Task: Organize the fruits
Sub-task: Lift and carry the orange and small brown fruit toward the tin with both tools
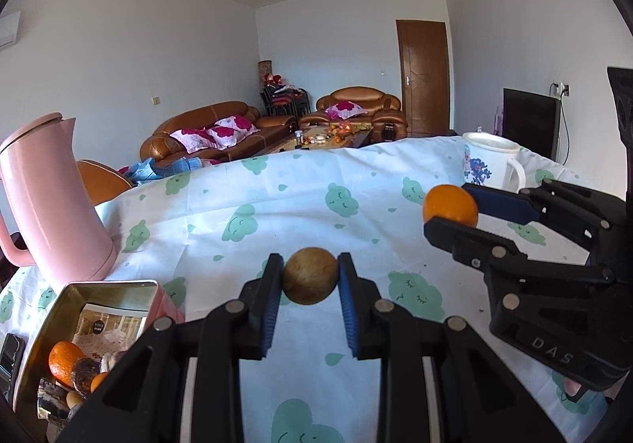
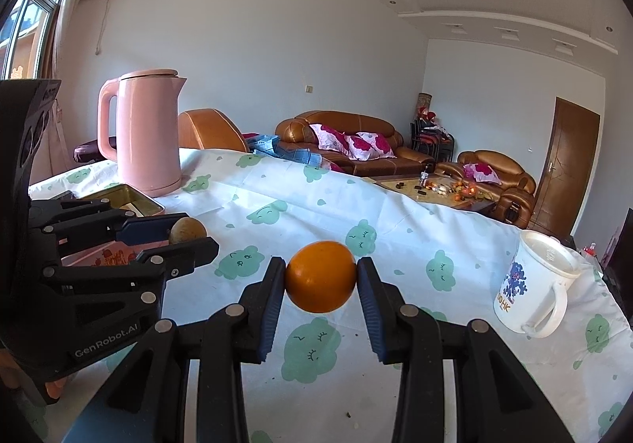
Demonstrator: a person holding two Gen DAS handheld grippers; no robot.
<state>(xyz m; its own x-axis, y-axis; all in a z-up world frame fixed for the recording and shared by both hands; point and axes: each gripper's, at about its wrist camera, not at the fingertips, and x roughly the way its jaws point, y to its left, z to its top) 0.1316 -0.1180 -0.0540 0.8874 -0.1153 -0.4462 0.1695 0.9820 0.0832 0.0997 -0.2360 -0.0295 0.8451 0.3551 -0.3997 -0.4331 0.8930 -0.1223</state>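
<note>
Above a table under a cloud-print cloth (image 1: pixel 277 205), the left gripper (image 1: pixel 310 276) pinches a round brown fruit (image 1: pixel 310 276) and the right gripper (image 2: pixel 321 276) pinches an orange (image 2: pixel 320 276), both lifted clear. An open tin (image 1: pixel 59 308) at the left already holds an orange and other items; these two fruits are not yet placed.
</note>
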